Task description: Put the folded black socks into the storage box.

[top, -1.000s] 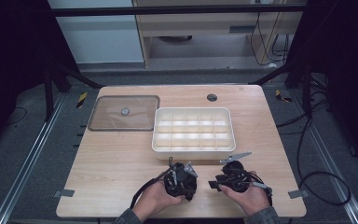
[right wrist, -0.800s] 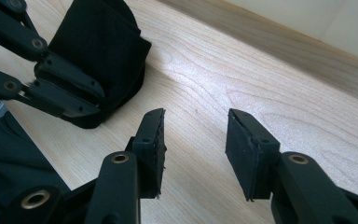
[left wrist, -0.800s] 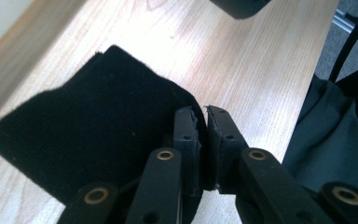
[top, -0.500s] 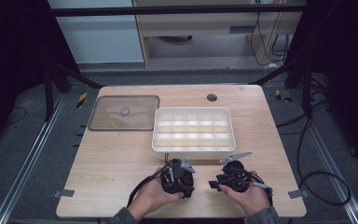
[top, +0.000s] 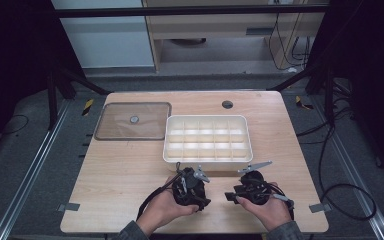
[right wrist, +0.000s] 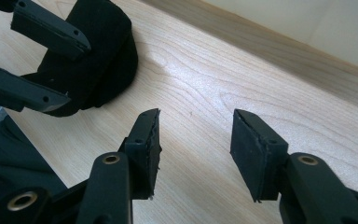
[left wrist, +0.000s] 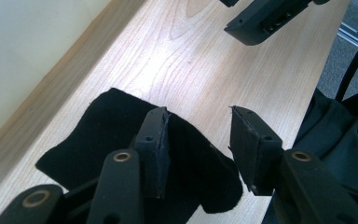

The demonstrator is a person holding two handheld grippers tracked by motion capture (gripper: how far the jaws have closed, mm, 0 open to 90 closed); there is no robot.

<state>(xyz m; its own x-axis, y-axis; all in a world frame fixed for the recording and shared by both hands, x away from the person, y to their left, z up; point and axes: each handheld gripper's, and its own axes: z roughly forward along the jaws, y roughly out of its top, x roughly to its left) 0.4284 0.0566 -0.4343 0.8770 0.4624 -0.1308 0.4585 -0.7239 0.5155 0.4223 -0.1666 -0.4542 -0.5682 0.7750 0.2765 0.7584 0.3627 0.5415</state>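
cloth: small black cloth [left wrist: 121, 154] flat on the wooden table [top: 130, 170], right under the left gripper [left wrist: 198, 140]. One jaw hangs over the fabric, the other over bare wood just past its edge.

left gripper: jaws spread wide, nothing between them. Looks to me like it's lining up to pick the cloth up.

right gripper: right gripper [right wrist: 193, 144] also wide open and empty, over bare wood, with the cloth [right wrist: 93, 60] ahead of its jaws and off to the side.

how I'd do it: drop the left gripper straight down so both pads bracket a fold or the near edge, not one on cloth and one on wood. Press in a bit so the pads drag fabric together, then close. Thin cloth slips out of a shallow pinch.

watch out: the two grippers sit close together, so give each other room.

box: white divided box [top: 207, 140] just beyond both grippers, clear lid [top: 132, 121] beside it, further out to the left.
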